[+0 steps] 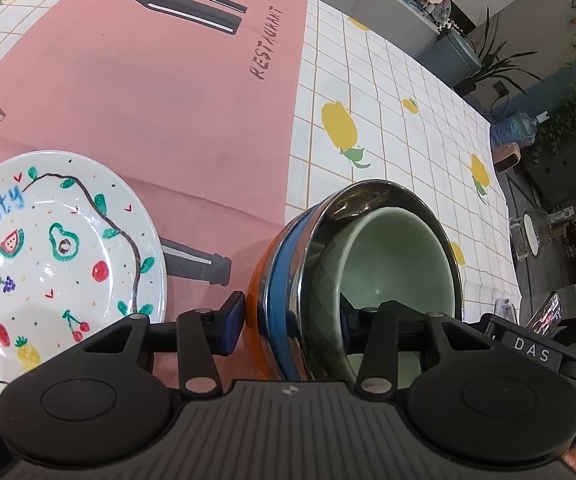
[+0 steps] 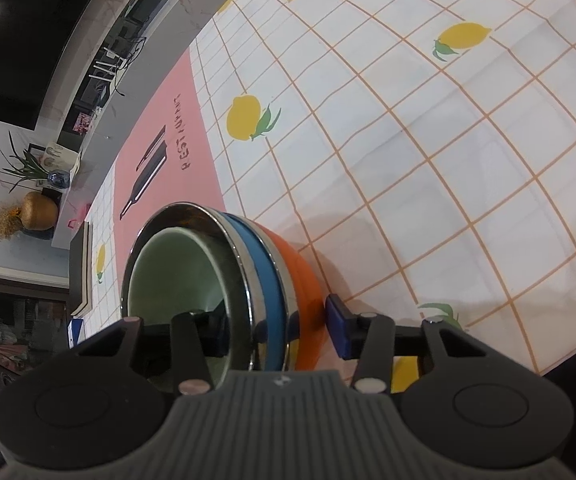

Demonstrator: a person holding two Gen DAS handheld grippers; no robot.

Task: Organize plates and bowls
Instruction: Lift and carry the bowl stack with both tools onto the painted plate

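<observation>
A stack of nested bowls (image 1: 288, 280), orange outside, then blue, then steel, with a pale green bowl (image 1: 392, 256) innermost, is held tilted above the table. My left gripper (image 1: 292, 320) is shut on its wall, one finger outside, one inside. The same stack shows in the right wrist view (image 2: 272, 280), where my right gripper (image 2: 276, 328) is shut on the opposite wall the same way. A white plate painted with fruit (image 1: 56, 256) lies on the pink mat at the left.
The table carries a lemon-print grid cloth (image 2: 408, 160) and a pink placemat (image 1: 168, 100) printed with bottles. A phone on a stand (image 1: 544, 316) is at the right. Shelves, plants and a counter lie beyond the table edge.
</observation>
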